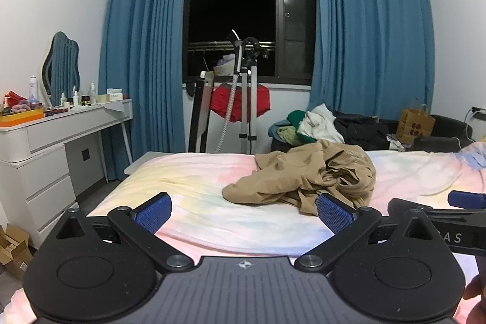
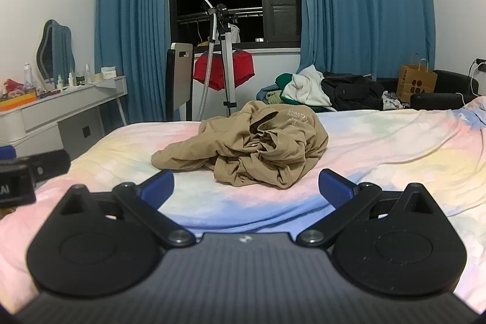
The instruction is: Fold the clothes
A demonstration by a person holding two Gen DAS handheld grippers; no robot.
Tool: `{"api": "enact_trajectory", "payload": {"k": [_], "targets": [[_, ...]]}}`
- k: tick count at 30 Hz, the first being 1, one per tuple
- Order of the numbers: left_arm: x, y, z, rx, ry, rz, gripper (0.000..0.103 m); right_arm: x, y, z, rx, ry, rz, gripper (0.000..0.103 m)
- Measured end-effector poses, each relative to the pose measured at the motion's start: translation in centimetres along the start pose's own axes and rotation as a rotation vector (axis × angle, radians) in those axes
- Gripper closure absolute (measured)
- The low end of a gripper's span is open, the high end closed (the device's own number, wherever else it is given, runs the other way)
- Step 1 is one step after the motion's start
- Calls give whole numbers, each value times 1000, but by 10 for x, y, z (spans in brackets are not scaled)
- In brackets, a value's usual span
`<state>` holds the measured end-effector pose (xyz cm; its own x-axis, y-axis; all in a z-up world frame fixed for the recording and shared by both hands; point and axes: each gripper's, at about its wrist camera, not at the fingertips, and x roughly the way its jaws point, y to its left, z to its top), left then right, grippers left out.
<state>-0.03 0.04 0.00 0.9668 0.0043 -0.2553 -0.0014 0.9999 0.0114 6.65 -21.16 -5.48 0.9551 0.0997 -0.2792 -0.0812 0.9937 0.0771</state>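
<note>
The tan garment [image 2: 246,147] lies crumpled in a loose heap on the bed [image 2: 395,147], on a pastel tie-dye sheet, with one sleeve-like end trailing out to the left and pale lettering showing on its top fold. The right claw [image 2: 246,187] hangs near the bed's near edge with its blue pads spread wide and nothing between them, just short of the heap. The left claw [image 1: 244,213] is also spread wide and empty, to the left of the other claw; the garment [image 1: 306,178] sits ahead and to its right. Beyond the bed's far side a pile of clothes [image 2: 322,90] lies under blue curtains [image 2: 364,5], and a white worktop [image 1: 60,123] stands at far left.
</note>
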Motion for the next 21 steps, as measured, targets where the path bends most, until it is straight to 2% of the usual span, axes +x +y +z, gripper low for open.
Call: {"api": "enact_trajectory", "payload": {"k": [10, 14, 21], "targets": [[-4, 6, -2, -8, 39, 3, 0, 0, 1, -1, -22, 13, -7, 0], [6, 4, -3, -4, 60, 28, 0, 2, 0, 0, -20, 17, -8, 0], [8, 6, -3, -18, 52, 36, 0, 3, 2, -1, -21, 13, -9, 0]]}}
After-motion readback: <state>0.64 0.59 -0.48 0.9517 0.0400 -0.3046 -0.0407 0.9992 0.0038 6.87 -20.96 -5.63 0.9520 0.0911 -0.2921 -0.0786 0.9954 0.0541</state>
